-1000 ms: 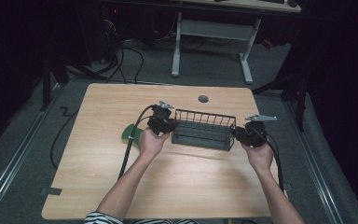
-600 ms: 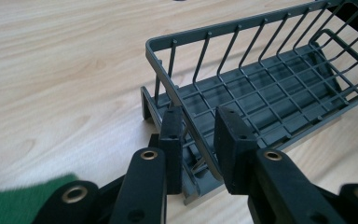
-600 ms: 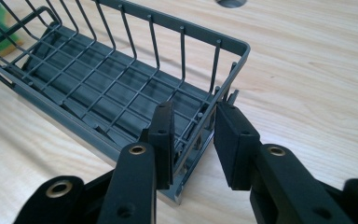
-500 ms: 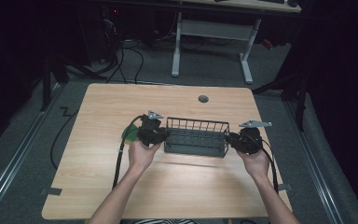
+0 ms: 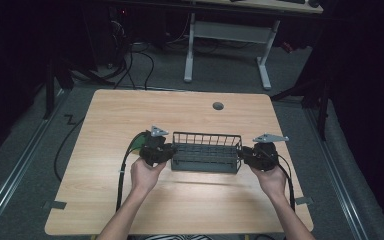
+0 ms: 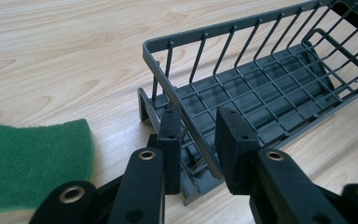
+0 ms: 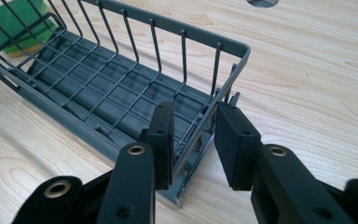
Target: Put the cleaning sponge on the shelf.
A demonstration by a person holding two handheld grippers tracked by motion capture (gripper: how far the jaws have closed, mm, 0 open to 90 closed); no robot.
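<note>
- Basket [image 5: 206,152], a dark grey wire rack with a solid tray under it, sits near the middle of the wooden table [image 5: 180,205], long side across, between the two grippers
- Green sponge [image 5: 138,141] lies on the table at the far left, just beside the left gripper and near the basket's left end; in the left gripper view [image 6: 32,163] it shows a yellow edge
- Left gripper [image 5: 161,152] is held at the basket's left end; in the left gripper view [image 6: 199,147] its jaws stand on either side of the end wall's slanted wire, a little apart, and whether the pads press on that wire I cannot tell
- Person's left hand [image 5: 146,175] holds that gripper from behind, a black cable trailing off beside the forearm
- Right gripper [image 5: 247,156] is at the basket's right end; in the right gripper view [image 7: 193,142] the end wall of wires runs between the jaws, the left pad close against it and a small gap at the right pad, so the grip is unclear from this alone
- Person's right hand [image 5: 272,180] holds this gripper
- Round hole [image 5: 218,106] in the tabletop lies well beyond the basket
</note>
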